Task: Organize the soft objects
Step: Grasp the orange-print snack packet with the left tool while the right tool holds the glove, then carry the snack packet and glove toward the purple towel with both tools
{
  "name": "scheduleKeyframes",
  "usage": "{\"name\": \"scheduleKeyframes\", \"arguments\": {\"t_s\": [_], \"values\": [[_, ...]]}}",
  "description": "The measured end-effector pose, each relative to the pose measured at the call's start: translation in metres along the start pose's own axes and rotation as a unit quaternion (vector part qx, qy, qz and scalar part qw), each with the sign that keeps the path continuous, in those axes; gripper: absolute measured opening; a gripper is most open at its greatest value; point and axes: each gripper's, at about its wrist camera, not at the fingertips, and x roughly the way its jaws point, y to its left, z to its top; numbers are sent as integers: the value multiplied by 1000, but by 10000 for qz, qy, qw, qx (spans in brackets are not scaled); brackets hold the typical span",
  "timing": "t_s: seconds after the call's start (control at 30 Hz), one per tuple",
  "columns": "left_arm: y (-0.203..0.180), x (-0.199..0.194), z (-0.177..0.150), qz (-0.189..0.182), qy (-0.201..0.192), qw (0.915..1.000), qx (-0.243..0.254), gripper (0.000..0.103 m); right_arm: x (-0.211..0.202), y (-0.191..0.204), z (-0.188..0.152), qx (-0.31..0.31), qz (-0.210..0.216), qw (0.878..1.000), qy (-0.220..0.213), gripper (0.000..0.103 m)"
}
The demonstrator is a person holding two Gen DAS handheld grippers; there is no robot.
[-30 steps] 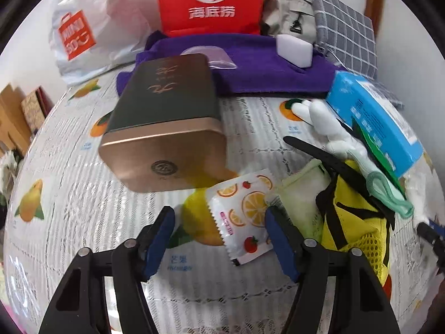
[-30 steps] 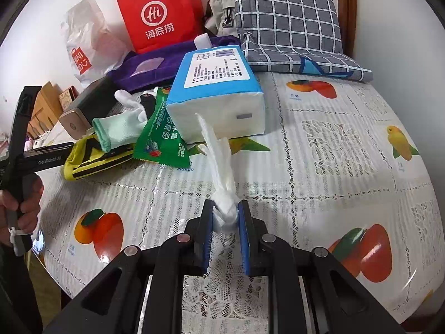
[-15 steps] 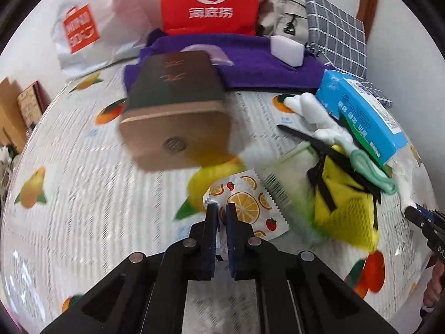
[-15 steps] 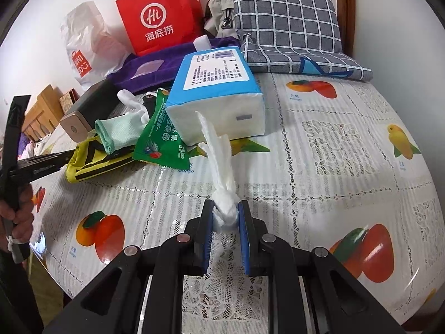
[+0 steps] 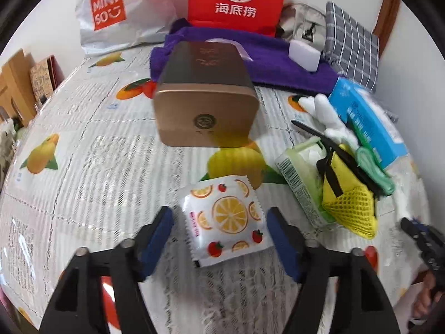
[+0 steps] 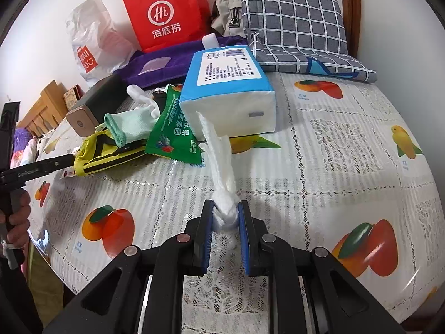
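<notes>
Claw [image 5: 219, 232] facing "Hi" bag [image 5: 236, 0]; "MINISO" bag [image 5: 111, 11]

I count two grippers, the left gripper [image 5: 219, 222] and the right gripper [image 6: 225, 220]. Two carrier bags: one red paper bag [image 5: 236, 0], one white plastic bag [image 5: 111, 14]. One tissue pack [image 6: 228, 94], one orange-print sachet [image 5: 226, 220], one green snack packet [image 6: 175, 128], one bronze tin [image 5: 205, 105], one purple towel [image 5: 272, 55]

Two close wrist views angled down, sharing tissue pack [image 5: 370, 122] clutter
</notes>
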Motion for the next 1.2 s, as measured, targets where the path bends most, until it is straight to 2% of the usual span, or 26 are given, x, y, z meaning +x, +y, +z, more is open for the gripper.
{"name": "scheduleKeyframes", "arguments": {"t_s": [0.1,0.17,0.23,0.3,0.47,0.67,0.93,1.2], "values": [[-17,7,-1,444,-15,9987,252,78,-3,1,1,-4,10,10000,-46,17],[-19,8,-1,434,-59,9989,181,77,-10,2,3,-35,16,9998,-170,17],[-20,8,1,384,-109,9990,211,63,-17,3,7,-37,67,9995,-293,17],[-23,6,2,319,-159,9990,284,37,-23,3,11,-20,171,9992,-360,17],[-26,4,5,191,-118,9992,325,24,-32,8,22,-106,168,9988,-452,17],[-8,-6,6,-181,23,9998,-41,22,-37,12,35,-173,141,9985,-506,17],[5,-42,20,-243,-231,9994,-119,22,-40,19,57,-203,212,9980,-557,17],[15,-67,51,-209,-501,9983,-234,22,-39,23,86,-159,230,9980,-564,17]]}}
